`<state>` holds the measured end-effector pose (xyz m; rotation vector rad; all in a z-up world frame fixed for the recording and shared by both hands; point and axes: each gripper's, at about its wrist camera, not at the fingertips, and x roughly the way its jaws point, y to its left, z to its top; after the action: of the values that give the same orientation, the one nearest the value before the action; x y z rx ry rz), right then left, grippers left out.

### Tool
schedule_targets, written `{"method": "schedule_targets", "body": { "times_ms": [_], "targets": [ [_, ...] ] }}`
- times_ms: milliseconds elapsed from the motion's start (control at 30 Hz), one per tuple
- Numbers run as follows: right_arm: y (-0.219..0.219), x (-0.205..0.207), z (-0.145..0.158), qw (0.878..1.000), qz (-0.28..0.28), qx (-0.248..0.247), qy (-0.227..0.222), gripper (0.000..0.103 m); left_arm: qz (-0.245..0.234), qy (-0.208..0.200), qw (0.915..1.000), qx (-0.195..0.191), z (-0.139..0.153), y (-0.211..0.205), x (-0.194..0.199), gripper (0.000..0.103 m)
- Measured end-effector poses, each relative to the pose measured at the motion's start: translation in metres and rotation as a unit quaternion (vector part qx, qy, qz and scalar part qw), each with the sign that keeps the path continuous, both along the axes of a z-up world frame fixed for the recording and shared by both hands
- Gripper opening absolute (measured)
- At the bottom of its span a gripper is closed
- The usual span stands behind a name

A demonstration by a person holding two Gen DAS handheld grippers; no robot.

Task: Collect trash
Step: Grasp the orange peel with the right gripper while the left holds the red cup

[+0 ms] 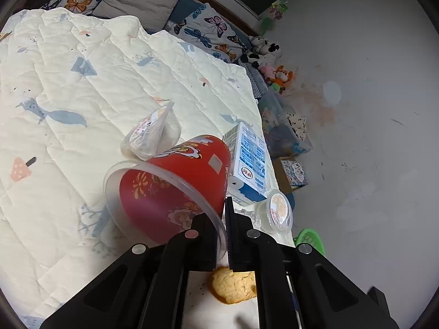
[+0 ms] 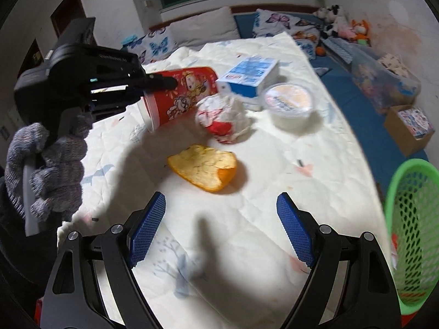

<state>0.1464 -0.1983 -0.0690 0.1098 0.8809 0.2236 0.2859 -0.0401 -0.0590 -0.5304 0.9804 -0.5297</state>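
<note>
My left gripper (image 1: 222,219) is shut on the rim of a red printed cup (image 1: 175,183) and holds it tilted above the bed; it also shows in the right wrist view (image 2: 186,93). My right gripper (image 2: 219,227) is open and empty, just short of an orange peel (image 2: 204,166) lying on the quilt. Beyond the peel lie a crumpled red and white wrapper (image 2: 222,118), a blue and white carton (image 2: 248,78) and a round lidded tub (image 2: 288,101). A clear plastic cup (image 1: 152,134) lies on the quilt behind the red cup. A green mesh basket (image 2: 408,224) stands at the right.
The cream quilt (image 1: 68,96) covers the bed, with butterfly pillows (image 1: 208,30) at its head. Plush toys (image 1: 271,63), a clear storage box (image 1: 282,128) and a cardboard box (image 2: 408,128) sit beside the bed, near the wall.
</note>
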Motion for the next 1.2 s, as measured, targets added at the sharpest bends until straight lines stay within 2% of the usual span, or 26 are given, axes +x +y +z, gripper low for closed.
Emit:
{"method": "schedule_targets", "body": {
  "times_ms": [333, 567, 833, 1200],
  "targets": [
    [0.016, 0.036, -0.02, 0.999, 0.011, -0.021, 0.032, 0.082, -0.005, -0.013, 0.9999, -0.01, 0.012, 0.025, -0.015, 0.005],
    [0.032, 0.043, -0.028, 0.997, 0.015, -0.067, 0.023, 0.069, -0.009, -0.028, 0.9995, -0.011, 0.021, 0.034, -0.024, 0.005],
    [0.027, 0.038, -0.022, 0.999, 0.012, -0.051, 0.012, 0.049, -0.013, -0.032, 0.9994, -0.009, 0.024, 0.039, -0.034, 0.005],
    [0.012, -0.001, -0.006, 1.0, 0.001, -0.008, -0.005, 0.043, -0.037, -0.049, 0.9981, -0.011, 0.035, 0.032, -0.057, 0.005]
  ]
}}
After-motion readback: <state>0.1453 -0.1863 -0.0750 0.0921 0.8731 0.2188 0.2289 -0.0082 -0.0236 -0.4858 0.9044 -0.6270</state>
